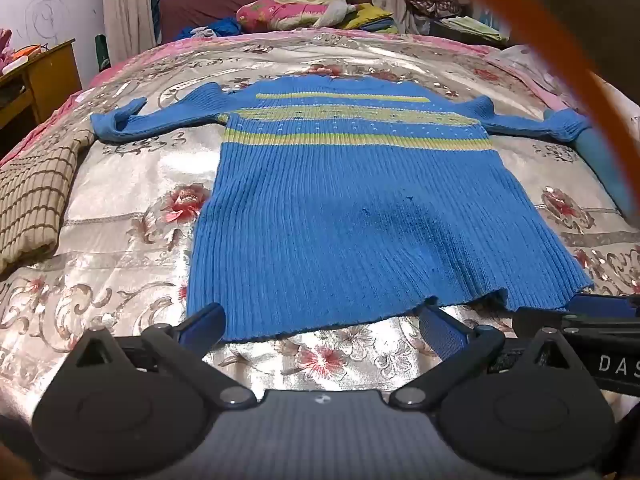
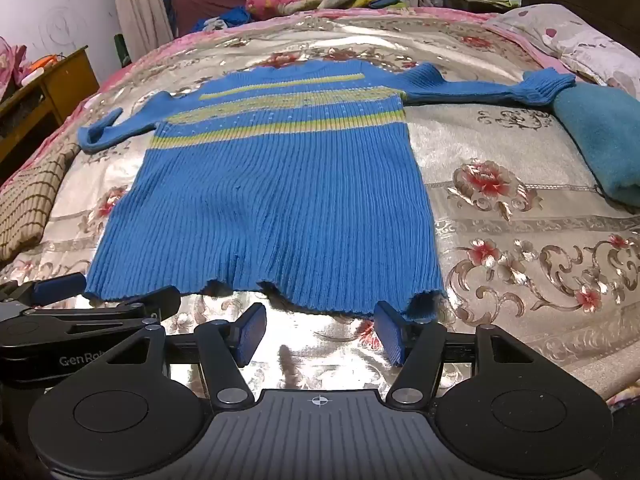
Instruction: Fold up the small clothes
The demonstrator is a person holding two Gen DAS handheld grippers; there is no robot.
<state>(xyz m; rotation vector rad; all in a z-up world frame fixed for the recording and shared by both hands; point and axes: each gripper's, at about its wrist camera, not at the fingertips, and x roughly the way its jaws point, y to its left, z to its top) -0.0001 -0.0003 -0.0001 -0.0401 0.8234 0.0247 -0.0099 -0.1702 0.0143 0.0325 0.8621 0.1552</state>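
Observation:
A small blue ribbed sweater (image 1: 340, 216) with yellow-green stripes lies flat on the bed, sleeves spread to both sides, hem nearest me. It also shows in the right wrist view (image 2: 272, 204). My left gripper (image 1: 324, 324) is open and empty, its blue pads at the hem's left and middle, just short of the fabric. My right gripper (image 2: 320, 328) is open and empty at the hem's right part, its right pad touching or just under the hem corner. The left gripper also shows at the left edge of the right wrist view (image 2: 60, 300).
The bed has a shiny floral cover (image 2: 520, 240). A checked brown folded cloth (image 1: 32, 200) lies at the left, a teal folded cloth (image 2: 600, 140) at the right by the sleeve cuff. Pillows and clothes (image 1: 304, 8) are heaped at the far end. A wooden cabinet (image 1: 36, 76) stands left.

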